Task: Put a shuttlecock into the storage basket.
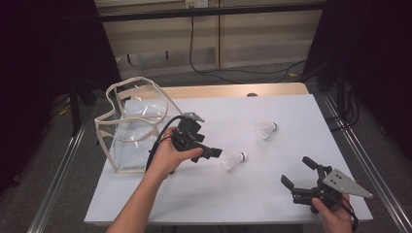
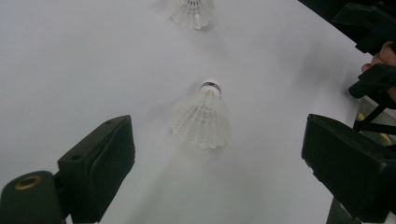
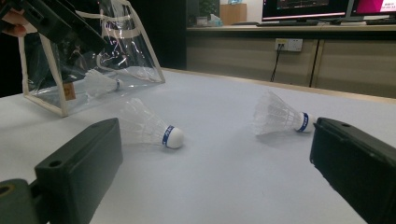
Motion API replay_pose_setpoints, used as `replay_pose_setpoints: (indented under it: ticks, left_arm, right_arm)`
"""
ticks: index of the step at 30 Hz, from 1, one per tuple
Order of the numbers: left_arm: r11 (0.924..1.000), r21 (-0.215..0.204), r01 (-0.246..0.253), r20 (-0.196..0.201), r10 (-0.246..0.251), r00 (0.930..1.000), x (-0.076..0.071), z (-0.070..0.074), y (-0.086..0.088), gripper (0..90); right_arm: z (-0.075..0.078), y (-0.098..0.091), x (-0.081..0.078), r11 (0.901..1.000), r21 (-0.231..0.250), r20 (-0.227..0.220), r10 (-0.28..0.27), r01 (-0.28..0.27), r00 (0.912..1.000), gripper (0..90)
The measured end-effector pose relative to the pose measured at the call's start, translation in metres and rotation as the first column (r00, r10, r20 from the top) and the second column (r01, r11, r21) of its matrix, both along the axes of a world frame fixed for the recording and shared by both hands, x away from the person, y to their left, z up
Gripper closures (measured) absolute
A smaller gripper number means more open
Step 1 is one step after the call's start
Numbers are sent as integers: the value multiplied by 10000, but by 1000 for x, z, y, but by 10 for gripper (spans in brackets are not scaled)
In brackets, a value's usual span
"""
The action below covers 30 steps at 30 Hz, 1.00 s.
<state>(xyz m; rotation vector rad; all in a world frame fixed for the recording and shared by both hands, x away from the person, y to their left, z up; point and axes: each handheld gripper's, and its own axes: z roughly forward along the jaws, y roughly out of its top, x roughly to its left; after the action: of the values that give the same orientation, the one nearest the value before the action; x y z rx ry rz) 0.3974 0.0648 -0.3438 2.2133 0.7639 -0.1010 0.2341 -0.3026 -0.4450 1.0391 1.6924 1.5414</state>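
A white shuttlecock (image 1: pixel 233 159) with a blue band lies on its side mid-table. My left gripper (image 1: pixel 210 145) is open just left of it. In the left gripper view this shuttlecock (image 2: pixel 204 117) lies ahead between the spread jaws of the left gripper (image 2: pixel 217 140), untouched. A second shuttlecock (image 1: pixel 266 129) rests farther back to the right. My right gripper (image 1: pixel 298 172) stands open near the front right edge, holding nothing. The right gripper view has the right gripper (image 3: pixel 217 144) facing both shuttlecocks, one (image 3: pixel 147 126) nearer and one (image 3: pixel 280 115) to its right. A third shuttlecock (image 3: pixel 100 83) lies inside the clear bag (image 3: pixel 130 51).
The clear bag (image 1: pixel 131 124) with cream trim stands open at the table's left side, behind my left hand. The white table top (image 1: pixel 272 204) has bare room at the front and middle. Metal rails run along both sides, and cables lie on the floor beyond.
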Motion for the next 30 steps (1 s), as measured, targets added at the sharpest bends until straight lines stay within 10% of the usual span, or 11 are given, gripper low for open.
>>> replay_pose_setpoints:
  ticks: [30]
  left_arm:
    - [9996,217,192,149,-195,9997,-11,-27,-14,98]
  right_arm:
    - [0,0,0,10000,-15,-12,-12,12,10000,22]
